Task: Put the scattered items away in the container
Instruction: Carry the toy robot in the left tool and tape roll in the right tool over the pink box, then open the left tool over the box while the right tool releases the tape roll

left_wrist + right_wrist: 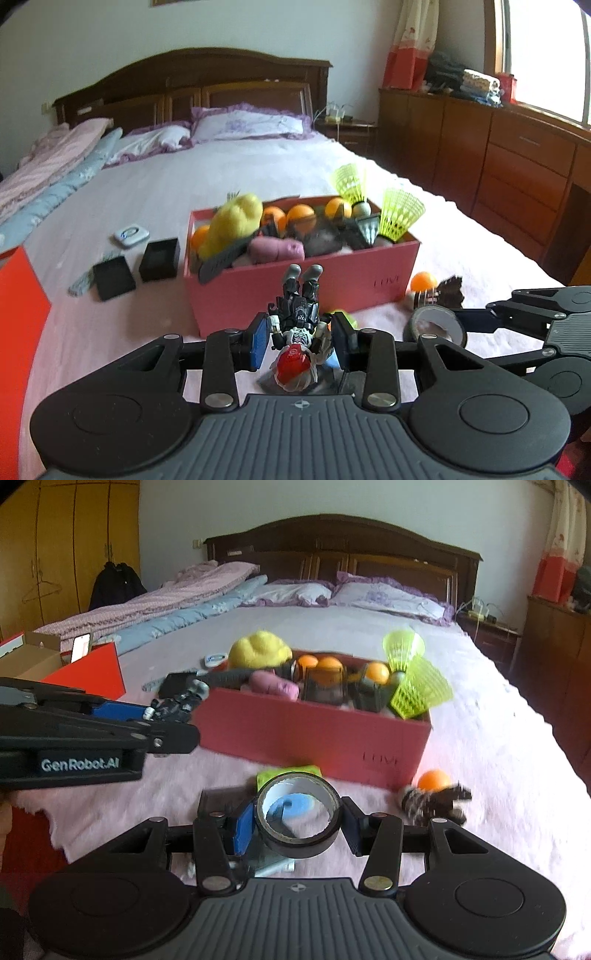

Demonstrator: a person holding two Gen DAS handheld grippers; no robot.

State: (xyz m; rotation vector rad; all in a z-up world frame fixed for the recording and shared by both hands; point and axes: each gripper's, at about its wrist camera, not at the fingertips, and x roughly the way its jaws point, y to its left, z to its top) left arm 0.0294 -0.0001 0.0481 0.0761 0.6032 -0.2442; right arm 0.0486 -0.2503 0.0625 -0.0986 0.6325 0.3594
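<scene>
A pink box stands on the bed, filled with orange balls, a yellow plush, shuttlecocks and other items. My left gripper is shut on a robot toy figure with a red head, held in front of the box; it shows at left in the right wrist view. My right gripper is shut on a black tape roll, held just above the bed; it shows at right in the left wrist view.
An orange ball and a dark feathered shuttlecock lie by the box's right corner. A green item and a blue piece lie before the box. Two black boxes and a white device lie left. A red box stands far left.
</scene>
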